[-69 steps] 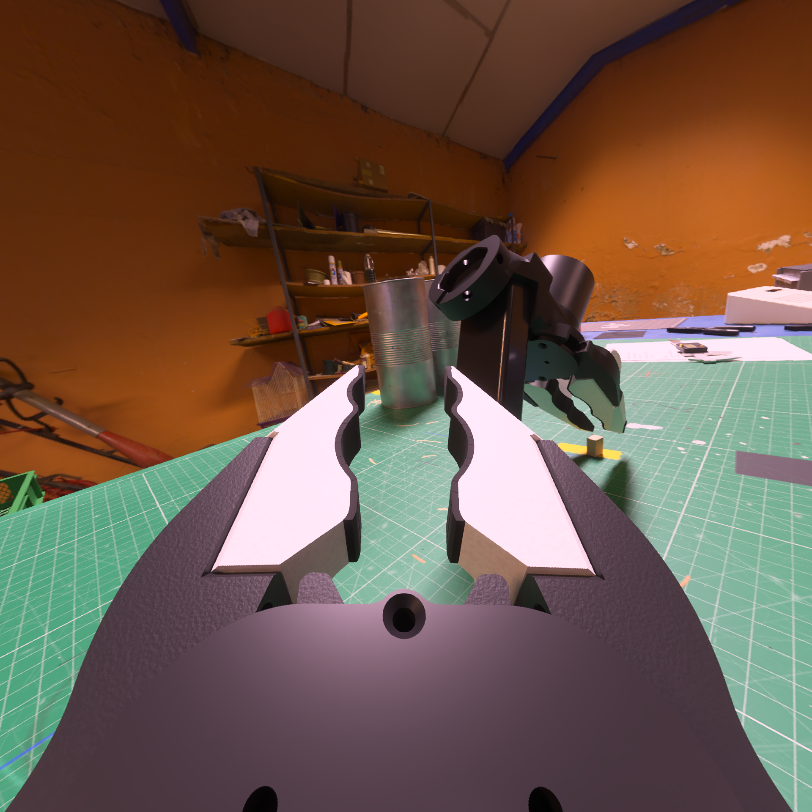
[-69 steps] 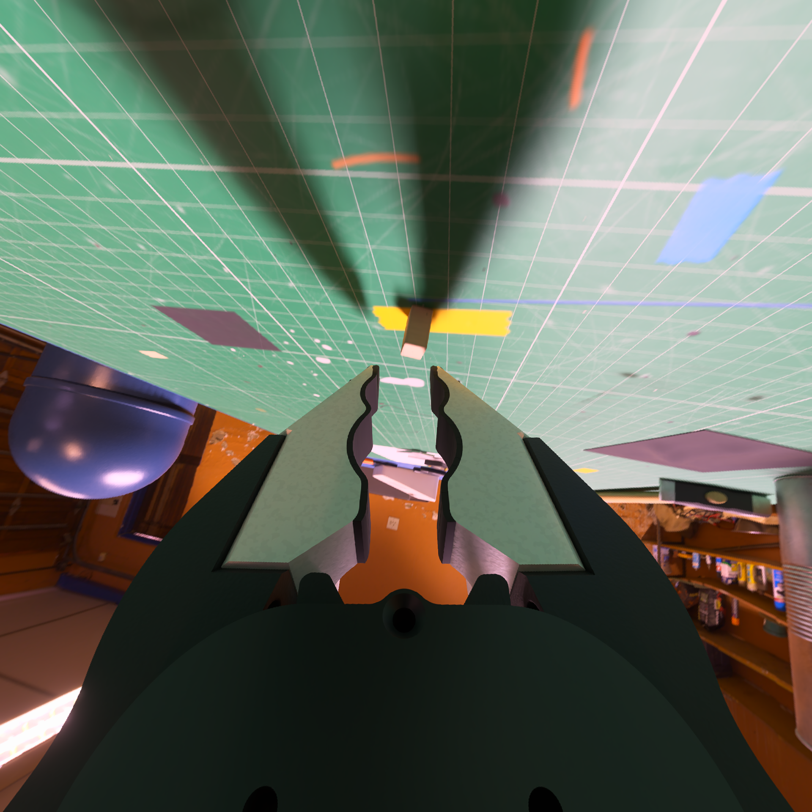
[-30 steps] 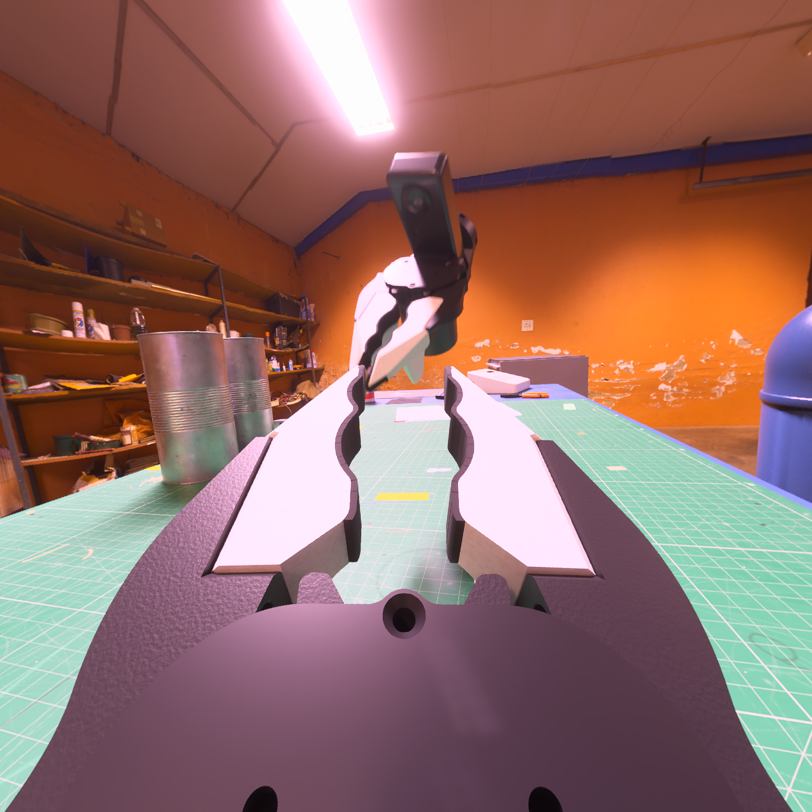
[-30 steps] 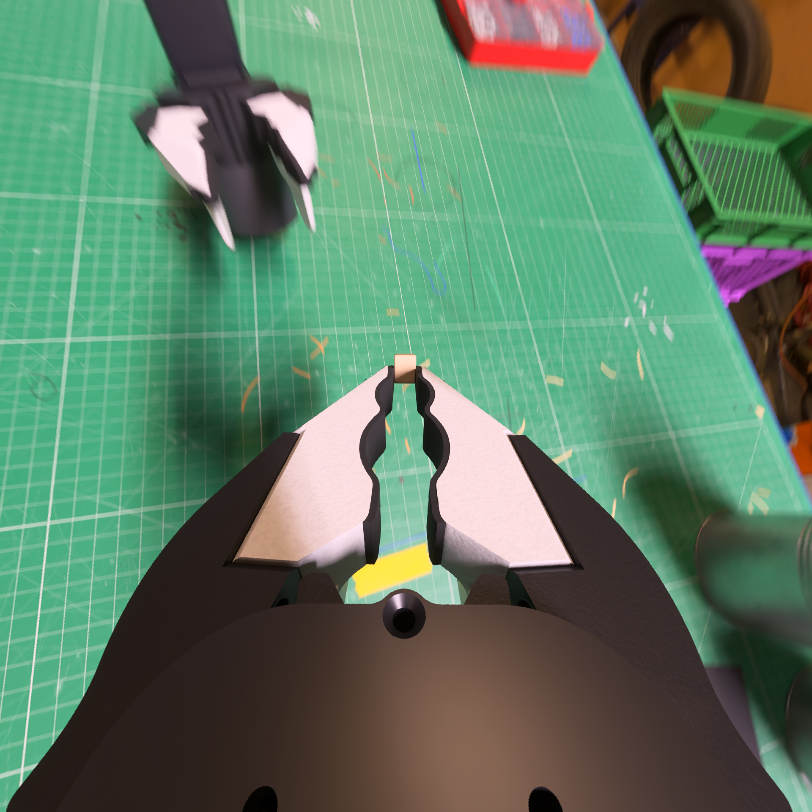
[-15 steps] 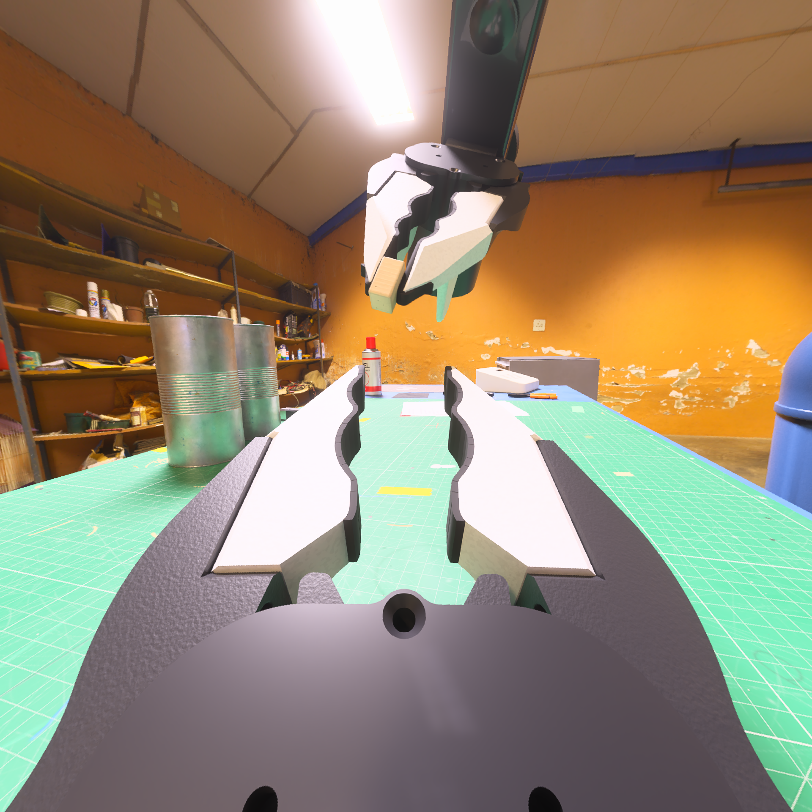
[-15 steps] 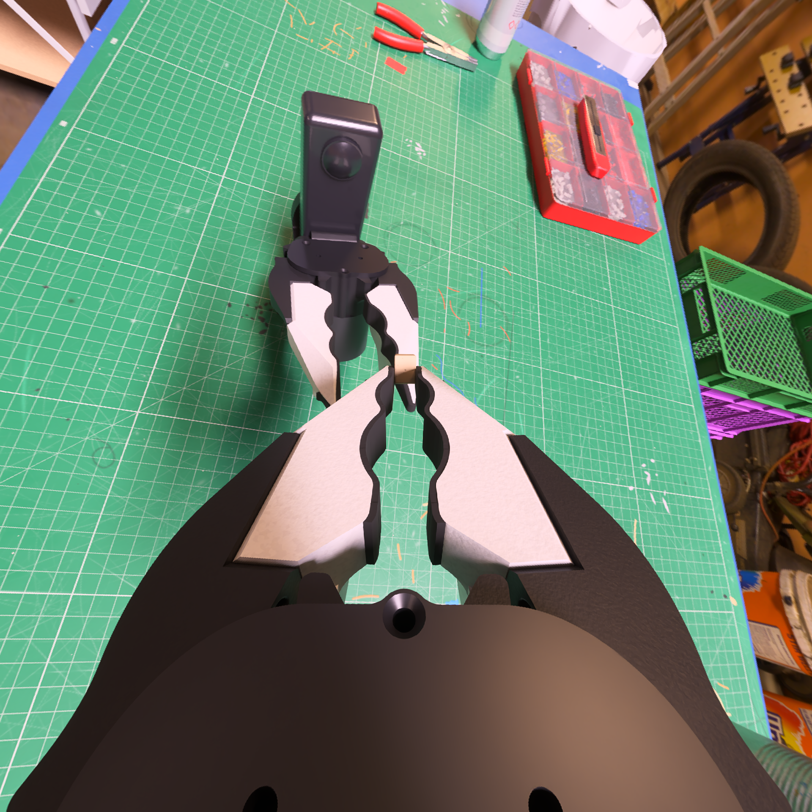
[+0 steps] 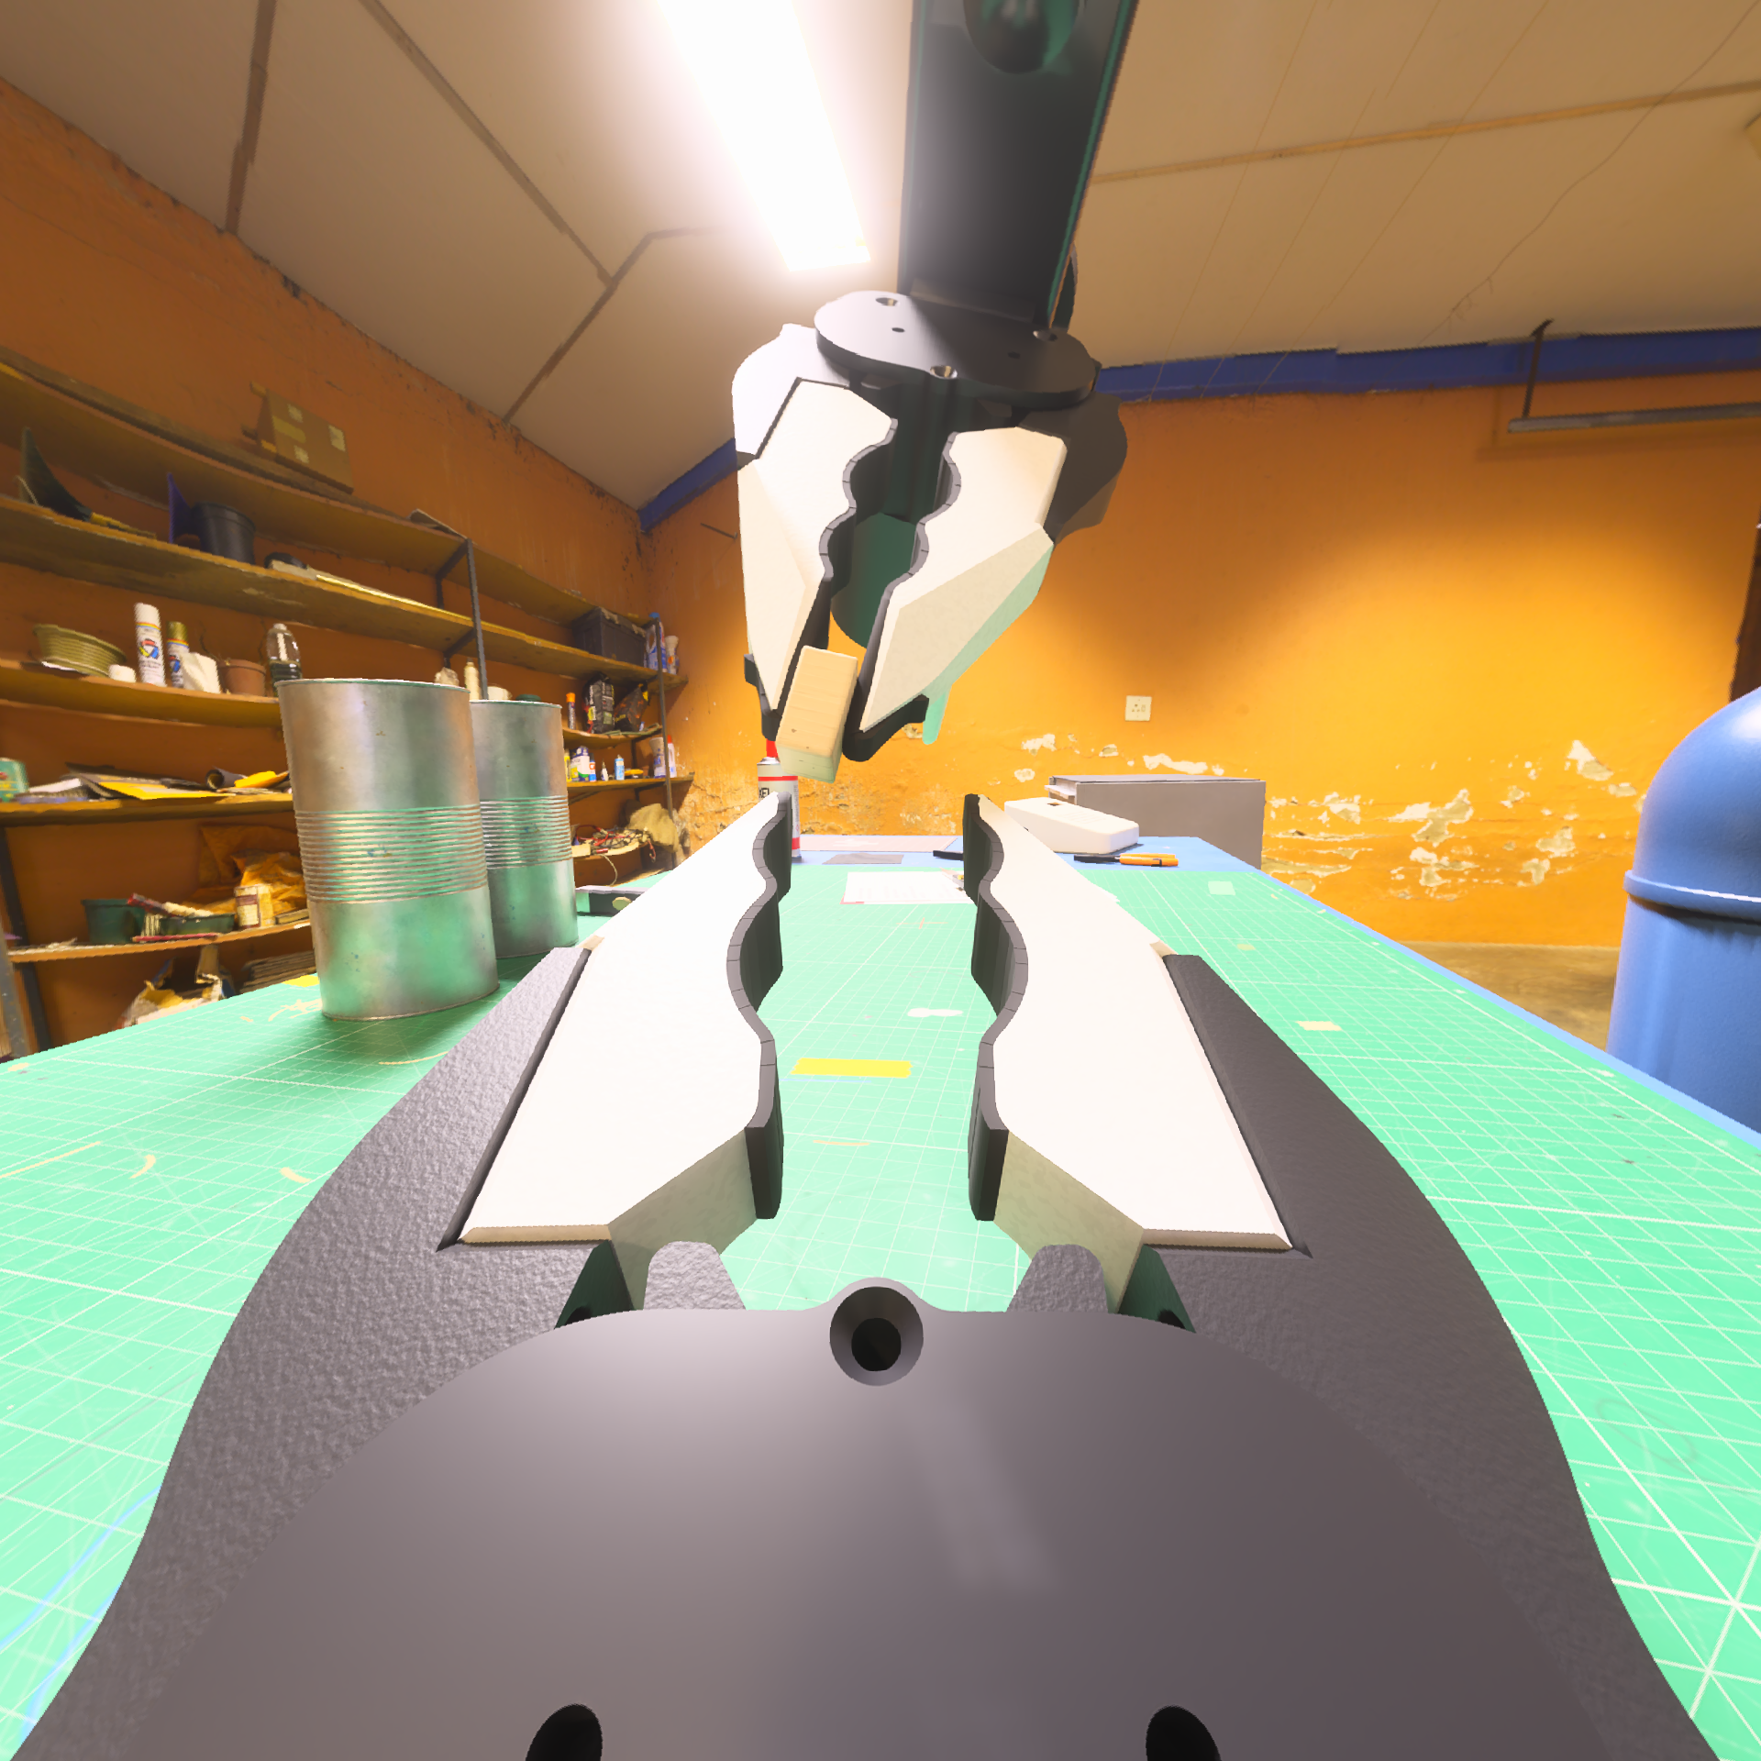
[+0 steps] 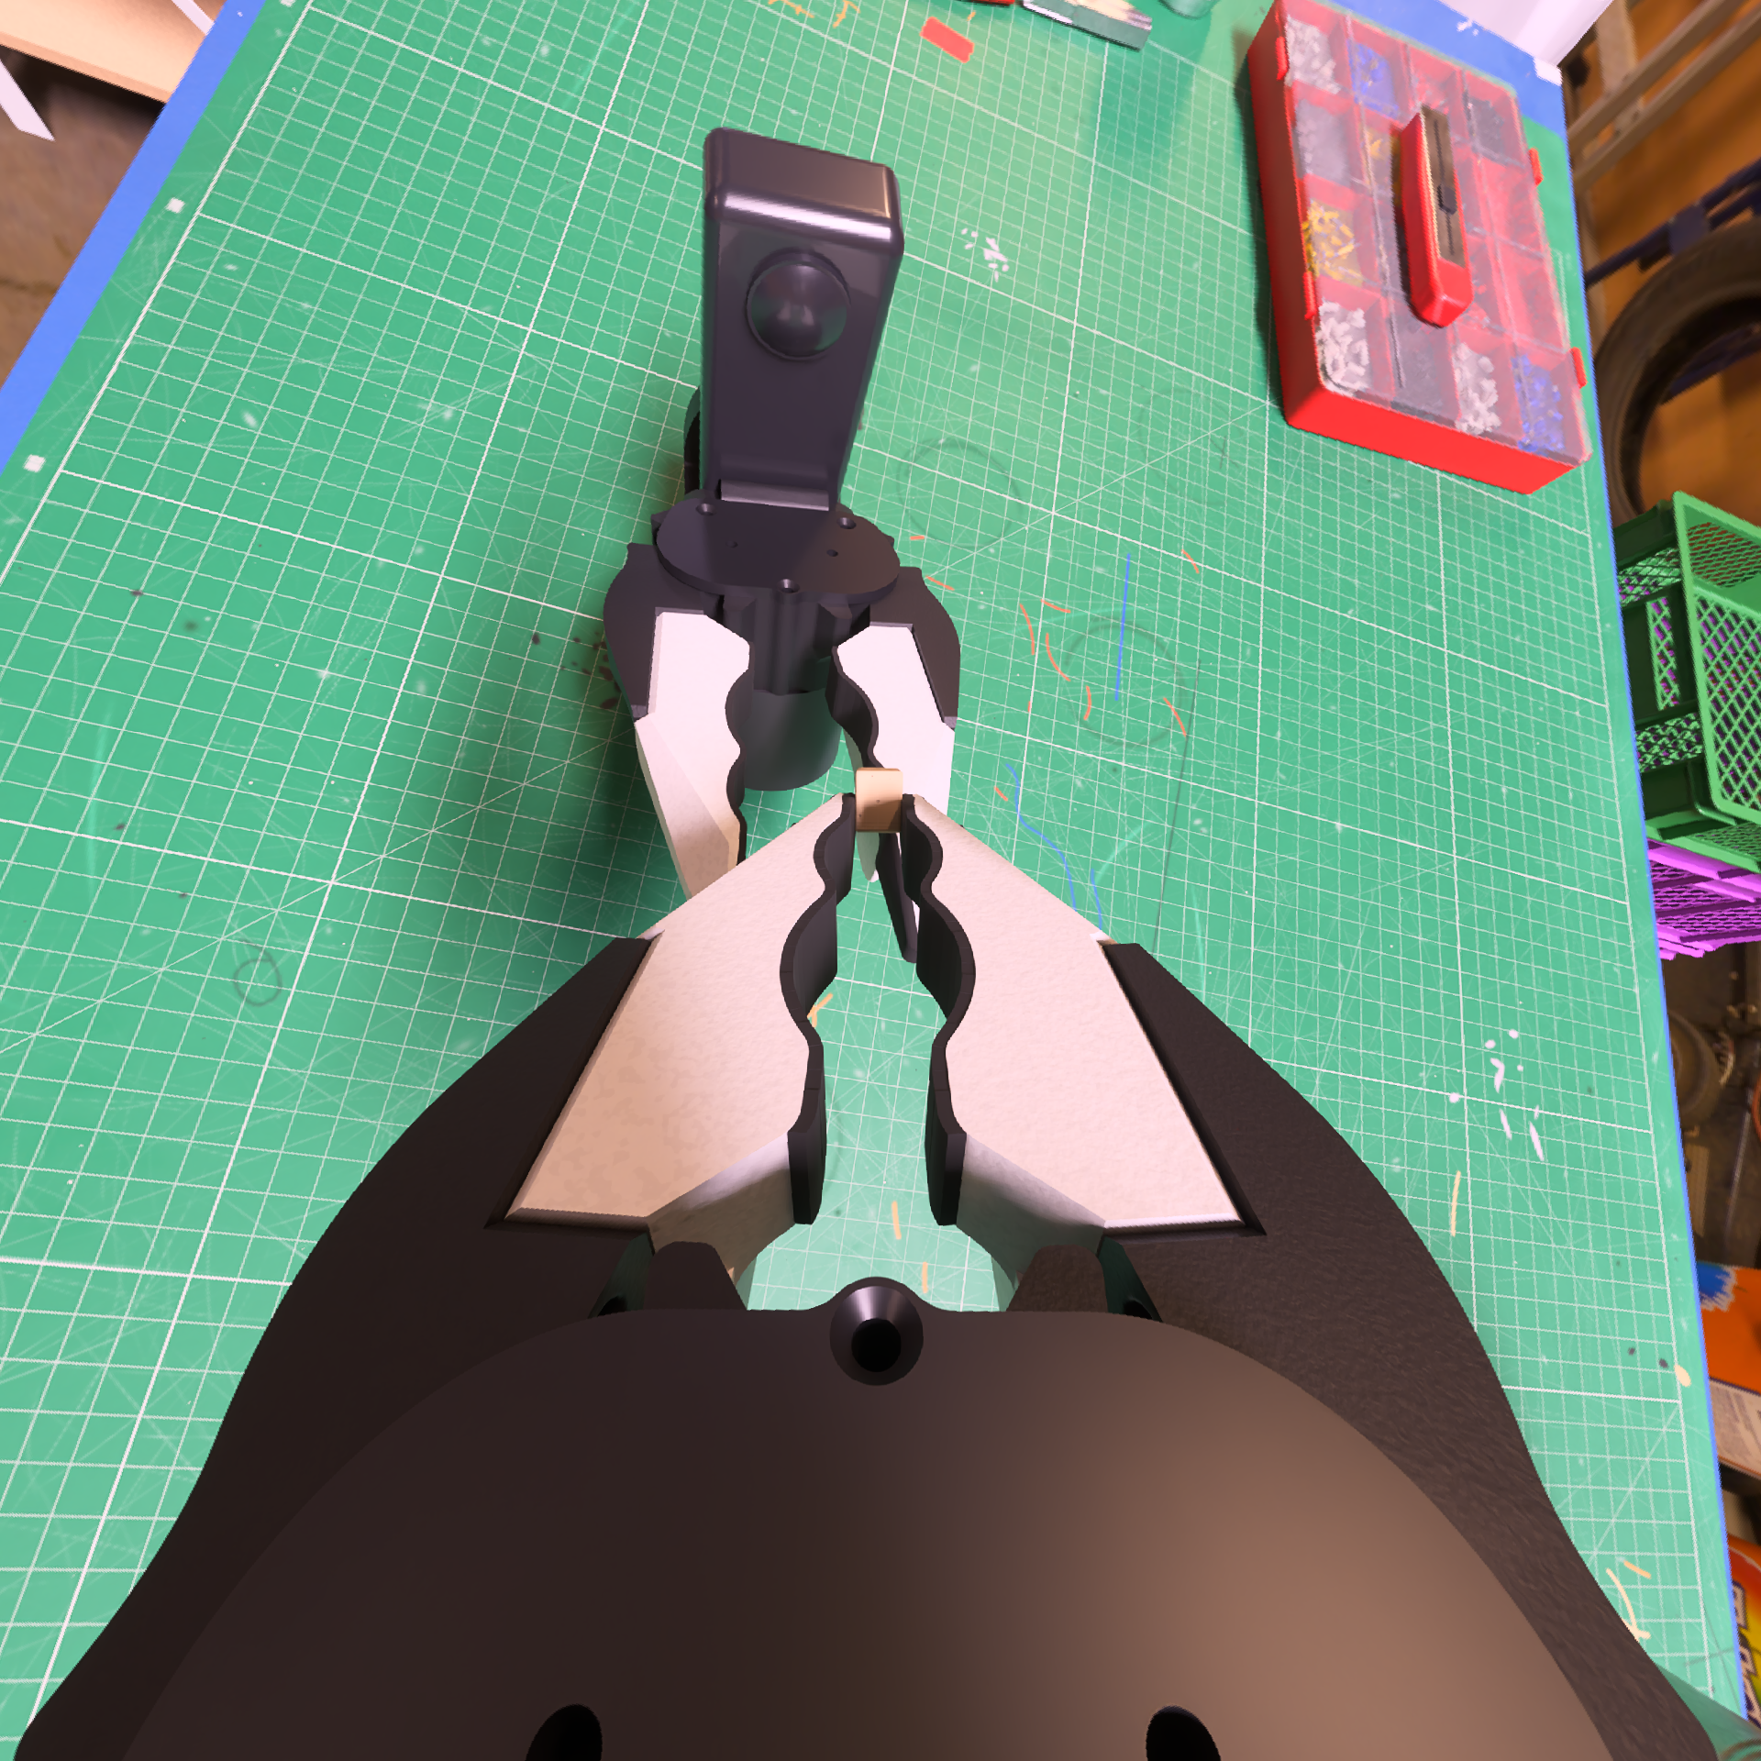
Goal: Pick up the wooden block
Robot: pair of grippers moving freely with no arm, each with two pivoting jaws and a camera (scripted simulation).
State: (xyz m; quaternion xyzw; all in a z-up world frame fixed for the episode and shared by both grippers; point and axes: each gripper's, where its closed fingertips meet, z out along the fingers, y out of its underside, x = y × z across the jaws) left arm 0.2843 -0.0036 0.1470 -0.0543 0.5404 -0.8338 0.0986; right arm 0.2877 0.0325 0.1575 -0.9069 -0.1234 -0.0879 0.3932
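Worktop (image 7: 1429, 1191): flat, covered by a green cutting mat with a fine white grid, scuffed and flecked with paint, blue-edged; one yellow tape strip (image 7: 851, 1067) lies on it ahead of the left tool. Room: workshop with orange, patchily peeling walls, pale panelled ceiling, one bright strip light (image 7: 762, 133), and cluttered wooden shelving (image 7: 191, 572) along the left wall. On the mat: two ribbed, dull-metal cylindrical cans (image 7: 391, 839) standing upright side by side; a red compartmented parts case (image 8: 1410, 238) with a clear lid near the far edge. Beside the worktop: a blue domed tank (image 7: 1696, 905), a green mesh crate (image 8: 1706, 667). Left tool (image 7: 875, 829): dark, grainy body, two pale flat fingers with wavy black inner edges, spread apart with nothing between them, held low and level over the mat. Right tool (image 8: 877, 815): same build, smooth dark body, pointing down from above the left tool, its fingertips pinching the wooden block (image 8: 878, 800). Wooden block: small, pale, square-cornered, faint grain, clamped at the very tips, raised well clear of the mat, just above the left tool's fingertips.
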